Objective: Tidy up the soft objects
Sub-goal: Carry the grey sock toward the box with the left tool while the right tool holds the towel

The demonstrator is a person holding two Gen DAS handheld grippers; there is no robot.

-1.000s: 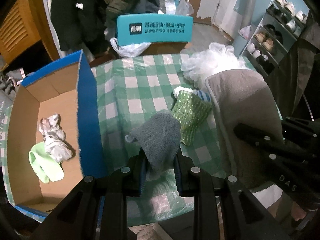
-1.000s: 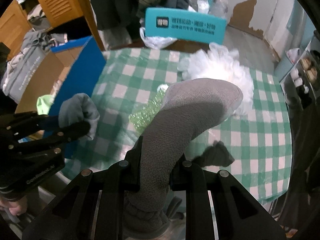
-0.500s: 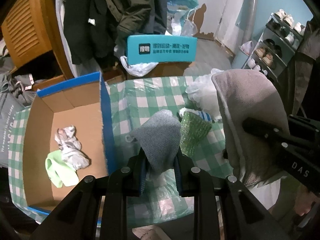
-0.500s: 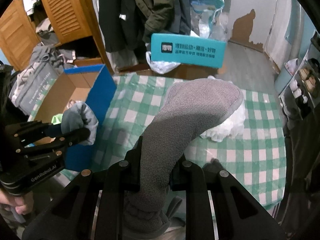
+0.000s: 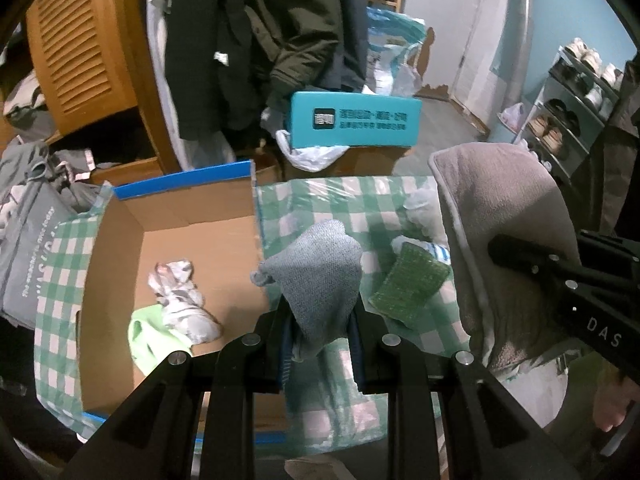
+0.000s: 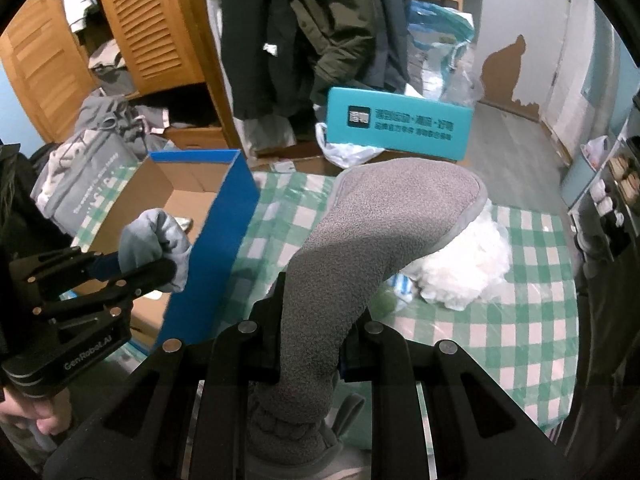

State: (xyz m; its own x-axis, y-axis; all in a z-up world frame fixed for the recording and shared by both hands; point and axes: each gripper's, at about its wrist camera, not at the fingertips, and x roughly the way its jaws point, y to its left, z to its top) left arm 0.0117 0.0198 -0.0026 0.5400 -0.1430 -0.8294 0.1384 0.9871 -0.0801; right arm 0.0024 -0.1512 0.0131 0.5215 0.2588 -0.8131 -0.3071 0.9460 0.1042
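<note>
The worktop [image 6: 520, 320] is covered with a green-and-white checked cloth under clear plastic film. An open cardboard box [image 5: 192, 240] with blue outer walls stands at its left end; inside lie a crumpled white-and-grey rag [image 5: 180, 300] and a light green cloth [image 5: 156, 340], touching each other. On the checked cloth rest a green scrubbing pad [image 5: 408, 284] and, farther back, a fluffy white bundle [image 6: 464, 268]. Behind the worktop are a teal box with printed lettering [image 6: 400, 124], dark coats on a rail [image 6: 320, 20], a louvred wooden cabinet [image 6: 140, 20] and, at far right, a shoe rack [image 5: 576, 92].

The left tool [image 5: 320, 344] is pressed together on a blue-grey knitted cloth [image 5: 320, 276], which stands up from between its fingers. This tool is held above the near right wall of the cardboard box.

The right tool [image 6: 310, 340] is pinched on a large grey fleece towel [image 6: 380, 232]. The towel rises from the fingers, arches over to the right above the worktop, and its lower end hangs below the tool. Both held items are clear of the worktop.
</note>
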